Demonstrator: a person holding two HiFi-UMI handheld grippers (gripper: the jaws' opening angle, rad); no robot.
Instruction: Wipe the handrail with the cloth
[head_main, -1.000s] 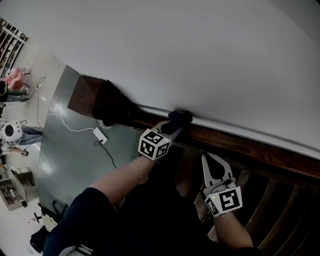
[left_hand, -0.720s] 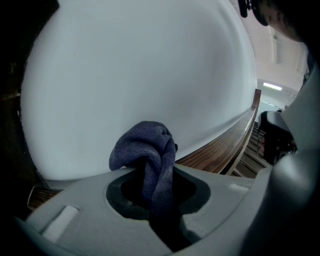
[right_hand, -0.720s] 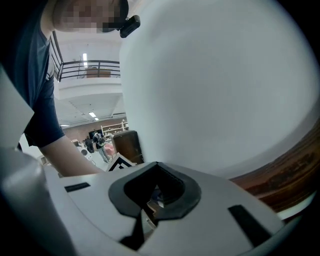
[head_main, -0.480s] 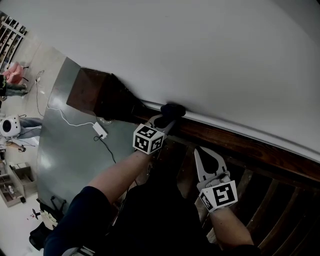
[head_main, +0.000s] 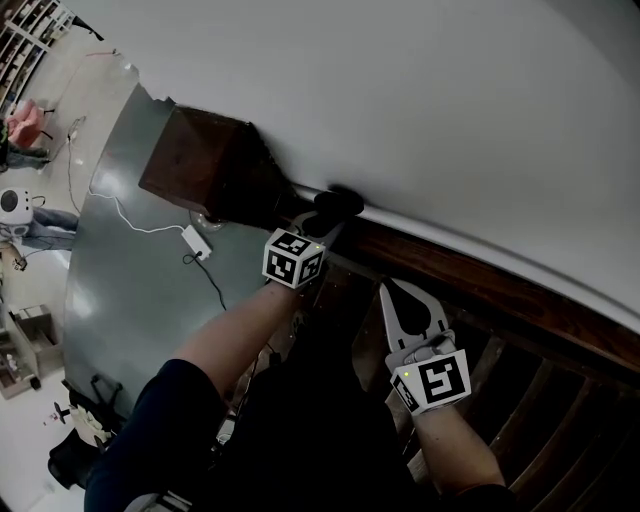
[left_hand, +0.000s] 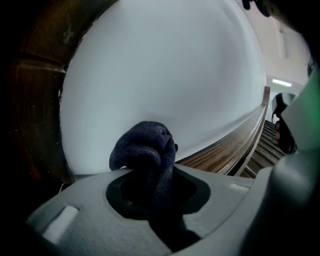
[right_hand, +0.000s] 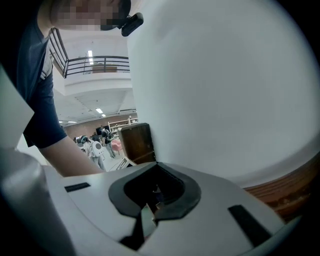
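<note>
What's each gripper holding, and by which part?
Left gripper is shut on the dark cloth, pinched in a bunch with a wad poking past the tips. Right gripper is shut, holding nothing.

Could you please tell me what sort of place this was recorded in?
Probably a stairway inside a large open building: a dark wooden handrail runs along a white wall to a newel post, with balusters beneath and a railed balcony beyond.
</note>
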